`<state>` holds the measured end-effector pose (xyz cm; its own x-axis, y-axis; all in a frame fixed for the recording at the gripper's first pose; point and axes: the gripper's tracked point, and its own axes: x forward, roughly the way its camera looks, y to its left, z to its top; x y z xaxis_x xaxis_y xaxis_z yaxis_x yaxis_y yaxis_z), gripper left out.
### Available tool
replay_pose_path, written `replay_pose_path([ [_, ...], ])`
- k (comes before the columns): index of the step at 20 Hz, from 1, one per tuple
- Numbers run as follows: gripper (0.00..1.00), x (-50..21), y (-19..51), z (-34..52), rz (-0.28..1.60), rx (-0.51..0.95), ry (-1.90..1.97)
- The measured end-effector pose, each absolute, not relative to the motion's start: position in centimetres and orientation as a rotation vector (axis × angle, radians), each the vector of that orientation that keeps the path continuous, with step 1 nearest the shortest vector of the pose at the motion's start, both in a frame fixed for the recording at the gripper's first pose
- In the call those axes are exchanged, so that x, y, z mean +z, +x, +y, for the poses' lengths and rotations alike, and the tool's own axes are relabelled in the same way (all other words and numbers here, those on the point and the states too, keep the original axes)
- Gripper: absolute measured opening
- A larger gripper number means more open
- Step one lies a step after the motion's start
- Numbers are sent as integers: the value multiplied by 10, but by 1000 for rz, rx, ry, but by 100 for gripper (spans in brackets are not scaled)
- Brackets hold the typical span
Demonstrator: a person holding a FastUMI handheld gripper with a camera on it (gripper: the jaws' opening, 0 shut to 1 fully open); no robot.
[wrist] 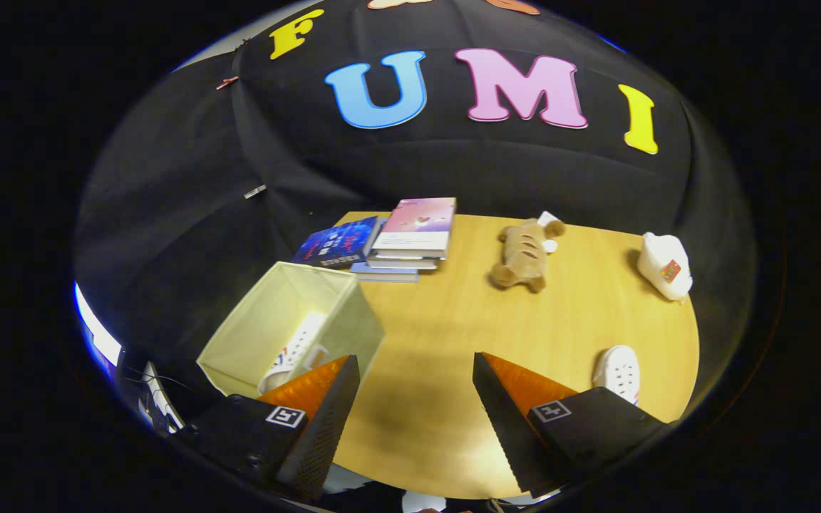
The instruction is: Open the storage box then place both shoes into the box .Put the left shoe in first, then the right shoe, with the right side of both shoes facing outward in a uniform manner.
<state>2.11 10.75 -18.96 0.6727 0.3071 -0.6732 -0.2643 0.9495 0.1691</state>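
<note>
The storage box stands open at the near left edge of your table, just ahead of the left finger, and one white shoe already lies inside it, leaning along the box's right wall with a small coloured mark on its side that is too small to read. The other white shoe sits on the bare wood at the near right, just beyond your right finger and partly hidden behind it. Your gripper hangs above the table with its fingers spread wide apart and nothing between them but a soft shadow on the wood. The table is a rounded, light wooden top, and black cloth closes the booth behind and on both sides of it. At the far side you have a loose stack of books just beyond the box; their covers carry print, but you cannot read it at this size. To the right of the books a brown plush toy lies on its side, and near the far right edge rests a white object with a small orange label, also unreadable
</note>
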Motion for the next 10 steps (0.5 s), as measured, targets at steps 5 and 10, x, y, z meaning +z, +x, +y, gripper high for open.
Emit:
replay_pose_path([
  [5,99,-223,10,-24,810,184,10],
  [10,99,-268,-12,-121,880,85,-19],
])
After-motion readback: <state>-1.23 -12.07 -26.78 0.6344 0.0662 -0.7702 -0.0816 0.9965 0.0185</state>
